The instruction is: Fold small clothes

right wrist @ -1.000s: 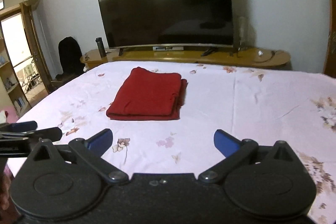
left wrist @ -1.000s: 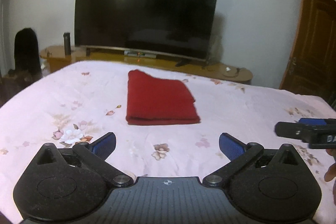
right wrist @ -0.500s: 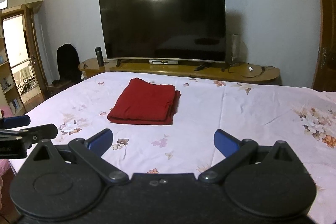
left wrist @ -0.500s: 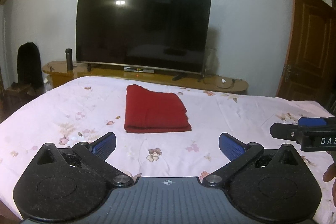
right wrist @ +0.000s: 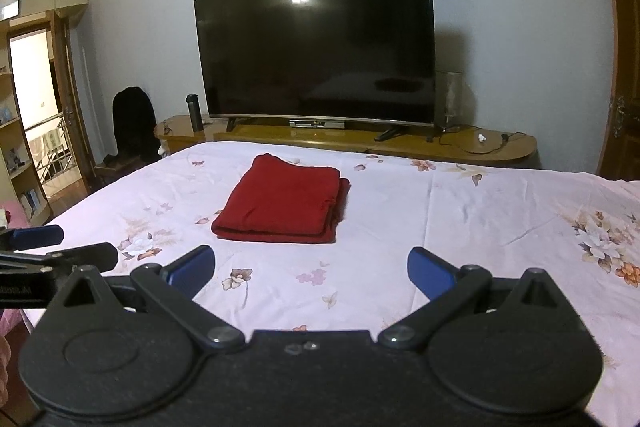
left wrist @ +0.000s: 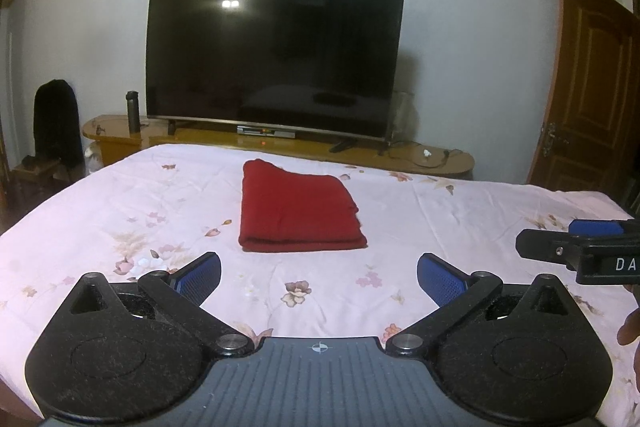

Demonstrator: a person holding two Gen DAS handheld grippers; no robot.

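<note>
Bedroom scene: bed (left wrist: 460, 211) with a pink floral sheet fills my lower view, big dark TV (left wrist: 274, 61) on a low wooden stand (left wrist: 400, 157) beyond its far edge, against the wall. Red garment (left wrist: 298, 213) is folded into a neat rectangle, lying flat on the sheet toward the far edge of the bed, roughly mid-width, a bit left of centre from the right wrist view (right wrist: 282, 205).

Left gripper (left wrist: 318, 279) is released, blue pads spread wide, nothing between them, hovering over the near edge of the bed, well apart from the garment. Right gripper (right wrist: 310, 269) likewise released and not grasping anything, also at the near edge. Each gripper shows in the other's camera at the side, so I've got them side by side.

Dark flask (right wrist: 195, 113) stands on the stand's left end. Wooden door (left wrist: 588, 95) on the right.
</note>
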